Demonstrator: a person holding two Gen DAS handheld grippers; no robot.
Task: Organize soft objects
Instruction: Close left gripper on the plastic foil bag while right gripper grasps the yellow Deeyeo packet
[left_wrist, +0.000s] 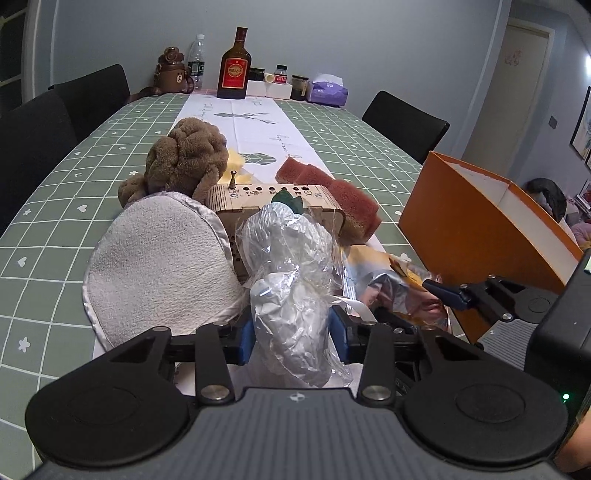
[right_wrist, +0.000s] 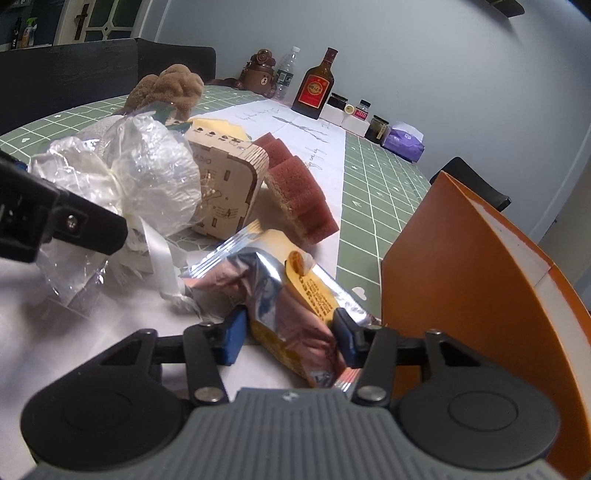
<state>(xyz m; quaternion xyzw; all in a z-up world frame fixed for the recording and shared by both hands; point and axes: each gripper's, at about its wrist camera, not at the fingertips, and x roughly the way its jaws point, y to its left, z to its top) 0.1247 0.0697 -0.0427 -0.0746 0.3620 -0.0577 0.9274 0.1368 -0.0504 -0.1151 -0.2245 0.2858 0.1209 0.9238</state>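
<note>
Lying across the long table: a green grid cloth with a white runner down the middle. Gripping a clear plastic bundle of white stuffing at 6 o'clock, the left tongs, blue pads pressing both sides. Pinching a silver and yellow snack packet at 4 o'clock, the right tongs. Sitting just beyond: a wooden box, a brown plush toy at 11 o'clock, a white towel pad at 9, red sponges at 1. Standing at 3 o'clock, an orange box. Lining the far edge under a pale grey wall: bottles, jars. Flanking the table, black chairs.
</note>
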